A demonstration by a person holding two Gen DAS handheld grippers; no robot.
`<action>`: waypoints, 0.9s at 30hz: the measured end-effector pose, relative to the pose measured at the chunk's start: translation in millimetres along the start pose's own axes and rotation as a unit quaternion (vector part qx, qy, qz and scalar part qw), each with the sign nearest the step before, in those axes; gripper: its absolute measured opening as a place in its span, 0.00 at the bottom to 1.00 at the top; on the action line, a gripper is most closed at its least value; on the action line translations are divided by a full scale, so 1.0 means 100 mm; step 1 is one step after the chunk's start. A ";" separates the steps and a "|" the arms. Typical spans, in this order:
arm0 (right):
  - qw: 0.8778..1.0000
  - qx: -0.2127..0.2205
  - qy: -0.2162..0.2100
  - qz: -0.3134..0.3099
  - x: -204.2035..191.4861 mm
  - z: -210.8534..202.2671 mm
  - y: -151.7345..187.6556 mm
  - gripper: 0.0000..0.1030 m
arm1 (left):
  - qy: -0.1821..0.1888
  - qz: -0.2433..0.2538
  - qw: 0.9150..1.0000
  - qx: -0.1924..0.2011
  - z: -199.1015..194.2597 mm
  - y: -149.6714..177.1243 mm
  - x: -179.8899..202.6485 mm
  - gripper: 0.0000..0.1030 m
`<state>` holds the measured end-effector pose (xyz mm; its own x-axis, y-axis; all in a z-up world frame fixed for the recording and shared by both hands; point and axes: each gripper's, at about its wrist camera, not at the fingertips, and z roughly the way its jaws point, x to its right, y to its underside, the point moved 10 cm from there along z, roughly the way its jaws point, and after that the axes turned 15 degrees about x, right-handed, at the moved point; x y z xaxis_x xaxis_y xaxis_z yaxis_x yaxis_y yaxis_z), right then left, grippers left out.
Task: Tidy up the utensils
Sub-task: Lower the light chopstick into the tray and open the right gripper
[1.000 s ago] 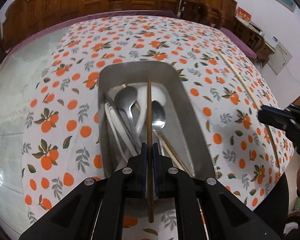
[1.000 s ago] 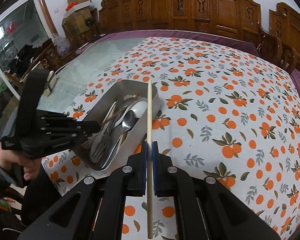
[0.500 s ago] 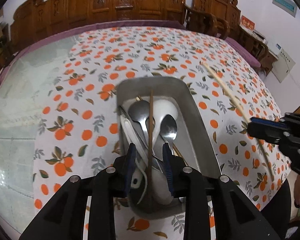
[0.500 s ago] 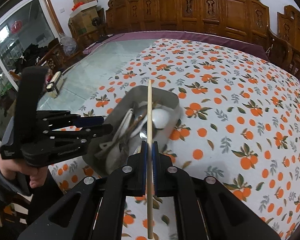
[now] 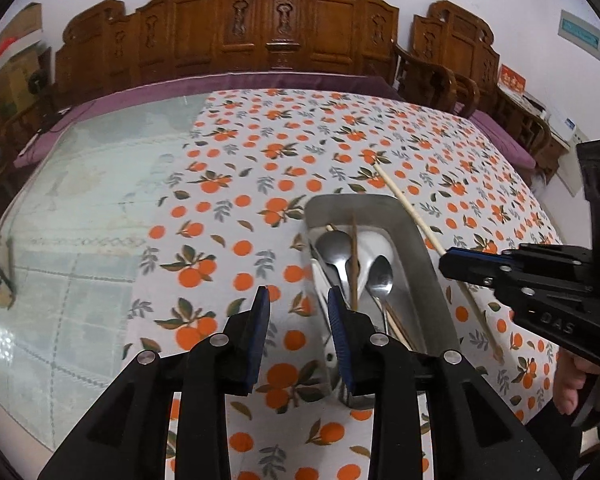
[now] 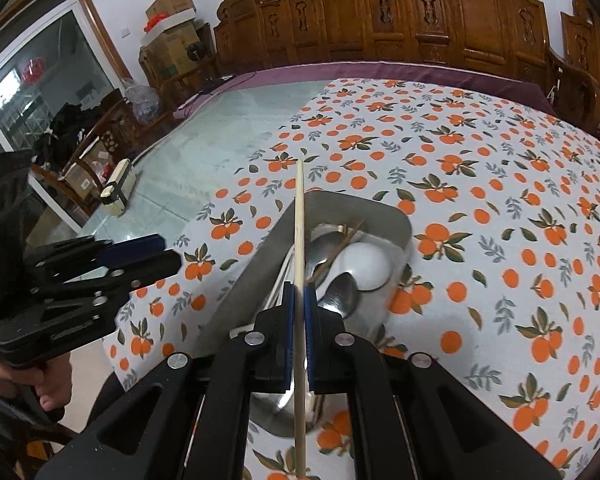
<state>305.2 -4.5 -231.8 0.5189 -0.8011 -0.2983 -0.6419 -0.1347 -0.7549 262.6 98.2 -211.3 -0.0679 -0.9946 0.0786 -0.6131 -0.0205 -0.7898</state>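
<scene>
Your right gripper (image 6: 299, 312) has its fingers clamped on the pale chopstick (image 6: 299, 240), whose long axis runs straight ahead over the metal tray (image 6: 396, 216), apparently lengthwise. Your left gripper (image 5: 299, 314), fingers apart and empty, hangs just beside the tray.

Embossed letters, apparently "DAS", on the right claw (image 5: 456, 264) body; wall signs illegible.
</scene>
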 end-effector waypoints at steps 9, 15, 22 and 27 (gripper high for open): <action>1.000 -0.013 0.008 0.019 -0.02 0.28 0.11 0.06 | -0.007 -0.006 1.000 0.013 -0.17 -0.03 -0.11 0.27; 0.999 -0.020 0.015 0.022 0.01 0.37 0.19 0.09 | -0.010 -0.009 1.000 0.022 -0.29 -0.05 -0.12 0.27; 1.000 -0.015 0.015 0.017 0.04 0.27 0.17 0.09 | -0.015 -0.002 0.999 0.029 -0.40 -0.06 -0.07 0.27; 1.000 0.009 0.021 0.000 0.00 -0.02 0.10 0.09 | -0.016 0.004 0.999 0.041 -0.53 -0.10 0.02 0.35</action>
<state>297.6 -7.6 -238.1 0.4944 -0.8253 -0.2729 -0.6314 -0.1253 -0.7653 226.6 101.9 -171.3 -0.0473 -0.9974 0.0543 -0.5459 -0.0197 -0.8377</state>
